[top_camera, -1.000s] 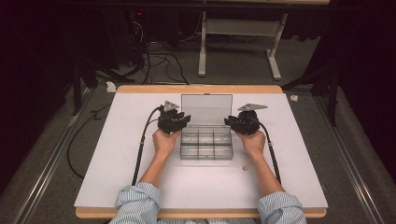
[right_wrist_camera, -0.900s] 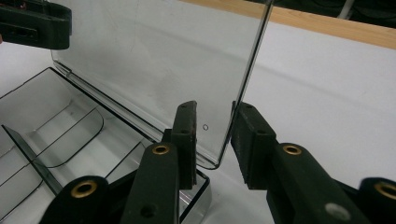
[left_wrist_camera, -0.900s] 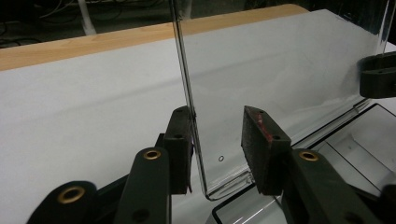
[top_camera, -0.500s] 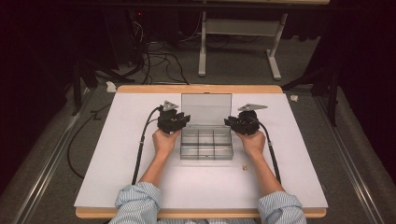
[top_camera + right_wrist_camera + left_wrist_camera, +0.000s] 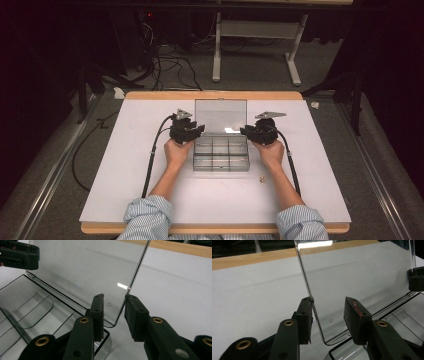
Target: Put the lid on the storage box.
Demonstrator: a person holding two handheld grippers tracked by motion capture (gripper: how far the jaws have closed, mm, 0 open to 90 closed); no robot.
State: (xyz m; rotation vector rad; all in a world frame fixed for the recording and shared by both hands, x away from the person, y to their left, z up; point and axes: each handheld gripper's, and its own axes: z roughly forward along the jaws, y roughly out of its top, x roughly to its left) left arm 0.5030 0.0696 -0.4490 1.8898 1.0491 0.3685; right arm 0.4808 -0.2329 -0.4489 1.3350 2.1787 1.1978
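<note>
1. Clear plastic organiser box (image 5: 221,155) sits mid-table on the white mat (image 5: 125,165), its compartments bare as far as I can see; I use it as my landmark for everything below.
2. Its lid (image 5: 220,116) stands raised at the box's far side, hinged along the back wall.
3. My left gripper (image 5: 328,315) is at the box's left rear corner and its jaws have just been opening: the lid's edge sits between them, touching the outer pad, the inner one clear (so I read it as let go).
4. My right gripper (image 5: 114,312) mirrors it at the right rear corner, jaws likewise just opening, lid edge between, barely grazing one pad.
5. Both hands rest low on the mat beside the box, wrists level, grippers pointing inward toward the lid.
6. I judge the opening done; the lid now seems to hold itself up.
7. A small object (image 5: 261,178) lies on the mat just nearer me than the box's right front corner.
</note>
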